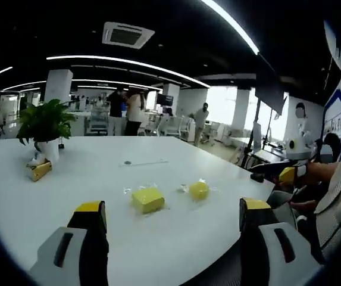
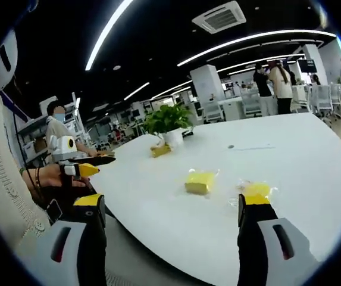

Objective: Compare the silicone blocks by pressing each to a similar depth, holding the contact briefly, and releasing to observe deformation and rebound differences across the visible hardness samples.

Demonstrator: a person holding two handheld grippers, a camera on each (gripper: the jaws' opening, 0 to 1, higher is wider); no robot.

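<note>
In the left gripper view the left gripper (image 1: 173, 217) rises from the bottom of the frame with its yellow-tipped jaws spread wide and nothing between them, held short of the near edge of the white desk (image 1: 158, 173). Two yellow silicone blocks in clear wrap lie on the desk in the lower centre of the frame: the square block (image 1: 147, 199) and, just to its right and apart from it, the rounder block (image 1: 199, 190). At the left of the frame a potted plant (image 1: 44, 128) stands on the desk with a small yellow item (image 1: 40, 171) at its foot. At the right edge a hand holds the other gripper, its yellow tip showing. In the right gripper view the right gripper (image 2: 173, 208) also has its jaws spread and empty; its right-hand jaw tip overlaps the rounder block (image 2: 255, 192) in the picture, though whether it touches cannot be told. The square block (image 2: 200, 182) lies left of it, near the frame's centre. People stand in the office behind the desk.
</note>
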